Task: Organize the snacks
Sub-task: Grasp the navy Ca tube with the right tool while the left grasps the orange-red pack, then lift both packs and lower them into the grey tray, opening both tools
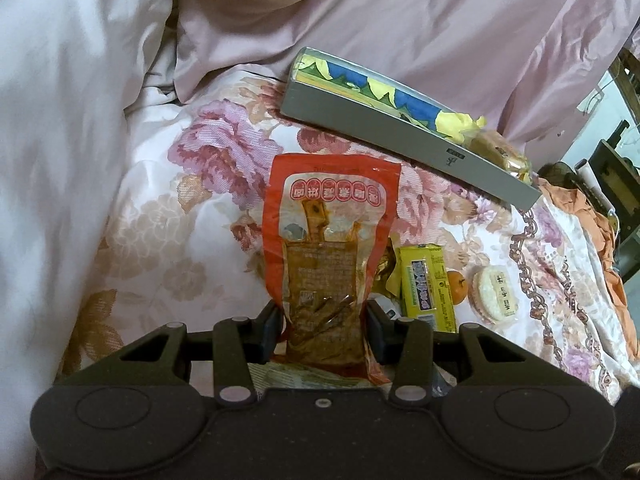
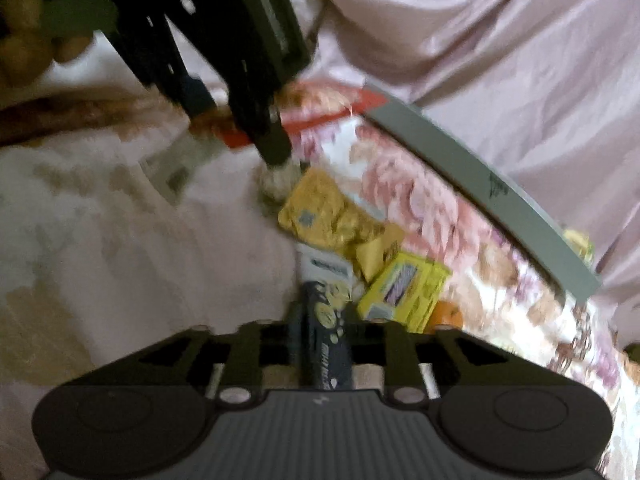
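Left wrist view shows your left hand-held gripper (image 1: 324,320) clamped on the red pouch (image 1: 326,248); carry it level into the far grey box (image 1: 400,128), while your right hand-held gripper (image 2: 322,344) grips a dark packet (image 2: 326,344).

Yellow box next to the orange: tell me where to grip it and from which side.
Grip the yellow box across its two long sides, near the middle, coming down from above. It lies flat on the floral bedspread, and its narrow width suits the jaws. The orange sits close on one side and a gold wrapper on the other, so lower carefully.
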Demonstrator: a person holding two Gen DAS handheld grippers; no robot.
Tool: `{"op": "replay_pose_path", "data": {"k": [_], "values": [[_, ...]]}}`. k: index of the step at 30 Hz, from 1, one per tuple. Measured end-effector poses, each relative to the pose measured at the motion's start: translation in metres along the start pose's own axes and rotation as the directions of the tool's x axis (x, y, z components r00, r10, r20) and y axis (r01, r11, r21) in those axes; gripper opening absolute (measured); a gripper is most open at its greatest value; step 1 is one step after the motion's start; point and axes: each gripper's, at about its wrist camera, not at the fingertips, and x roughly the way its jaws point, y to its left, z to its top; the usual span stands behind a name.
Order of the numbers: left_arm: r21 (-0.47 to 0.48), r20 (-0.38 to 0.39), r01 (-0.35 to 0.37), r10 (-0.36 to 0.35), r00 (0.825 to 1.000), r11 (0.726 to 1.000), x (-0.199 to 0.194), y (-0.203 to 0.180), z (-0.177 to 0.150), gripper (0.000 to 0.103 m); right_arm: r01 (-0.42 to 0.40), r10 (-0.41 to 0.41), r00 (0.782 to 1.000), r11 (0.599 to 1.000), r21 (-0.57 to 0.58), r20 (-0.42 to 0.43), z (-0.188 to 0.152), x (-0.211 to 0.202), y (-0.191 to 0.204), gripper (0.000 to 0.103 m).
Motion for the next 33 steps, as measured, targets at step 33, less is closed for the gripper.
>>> {"op": "replay_pose_path", "data": {"k": [33], "values": [[-0.027, 0.266, -0.021, 0.027, 0.963, 0.999, -0.013, -0.007, 0.022, 0.046, 0.101, -0.108, 0.978, 0.994, 0.045, 0.176, 0.019, -0.022, -0.028, 0.023]]}}
